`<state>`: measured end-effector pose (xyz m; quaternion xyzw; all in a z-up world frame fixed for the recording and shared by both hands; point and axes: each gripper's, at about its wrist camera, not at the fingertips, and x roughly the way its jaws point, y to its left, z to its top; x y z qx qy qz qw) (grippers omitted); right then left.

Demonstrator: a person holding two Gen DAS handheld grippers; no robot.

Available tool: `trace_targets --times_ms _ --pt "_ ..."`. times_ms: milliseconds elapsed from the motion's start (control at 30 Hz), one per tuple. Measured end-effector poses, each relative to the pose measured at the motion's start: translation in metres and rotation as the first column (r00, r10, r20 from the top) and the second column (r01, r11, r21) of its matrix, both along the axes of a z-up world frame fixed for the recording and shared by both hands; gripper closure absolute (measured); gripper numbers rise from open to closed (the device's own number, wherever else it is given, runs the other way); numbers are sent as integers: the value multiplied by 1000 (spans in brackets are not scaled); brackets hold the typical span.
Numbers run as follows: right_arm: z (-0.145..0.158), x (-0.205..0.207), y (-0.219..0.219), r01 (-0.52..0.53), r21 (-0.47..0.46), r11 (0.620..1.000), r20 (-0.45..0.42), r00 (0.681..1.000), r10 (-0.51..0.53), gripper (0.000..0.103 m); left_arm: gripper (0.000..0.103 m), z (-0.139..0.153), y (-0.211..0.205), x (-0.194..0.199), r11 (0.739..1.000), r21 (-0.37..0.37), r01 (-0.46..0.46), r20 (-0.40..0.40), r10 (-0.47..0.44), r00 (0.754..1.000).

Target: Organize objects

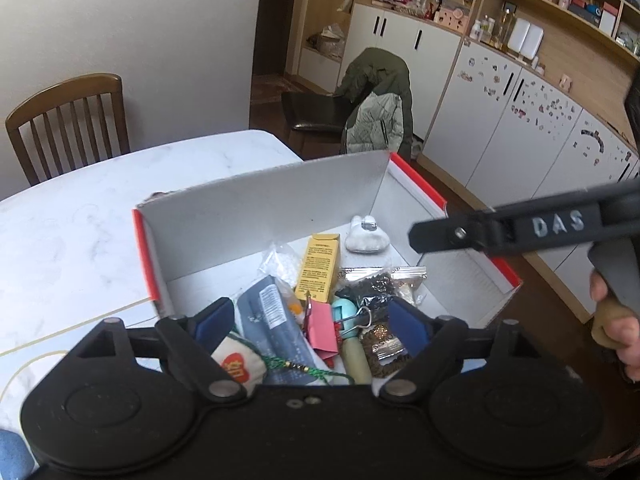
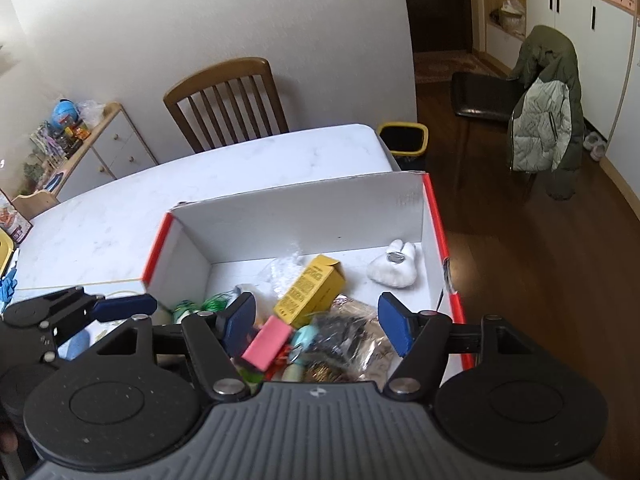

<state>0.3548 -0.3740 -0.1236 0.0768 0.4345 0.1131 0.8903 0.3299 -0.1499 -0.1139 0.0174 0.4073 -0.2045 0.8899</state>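
A white cardboard box with red edges (image 1: 260, 216) (image 2: 296, 208) stands open on the white marble table (image 1: 80, 220). Inside lie a yellow carton (image 1: 320, 266) (image 2: 312, 290), a white plush rabbit (image 1: 366, 234) (image 2: 394, 266), a pink pad (image 1: 322, 326) (image 2: 267, 342), a blue packet (image 1: 276, 320), foil snack bags (image 1: 376, 284) (image 2: 348, 332) and a white pouch with a green cord (image 1: 240, 364). My left gripper (image 1: 311, 322) hangs open over the box's near end. My right gripper (image 2: 318, 324) is open above the same pile, holding nothing.
A wooden chair (image 2: 228, 100) stands behind the table. A chair draped with a green jacket (image 2: 544, 108) and a yellow-rimmed bin (image 2: 402, 142) are on the dark floor to the right. White cabinets (image 1: 520, 128) line the far wall.
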Motion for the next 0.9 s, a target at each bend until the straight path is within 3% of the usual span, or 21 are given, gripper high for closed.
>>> trace_targets --times_ms 367,900 --pt "23 -54 28 -5 -22 1000 92 996 7 28 1 21 31 -20 1000 -26 -14 61 16 998" --pt "34 -115 38 20 -24 1000 200 980 -15 13 0 31 47 -52 999 -25 -26 97 28 995"
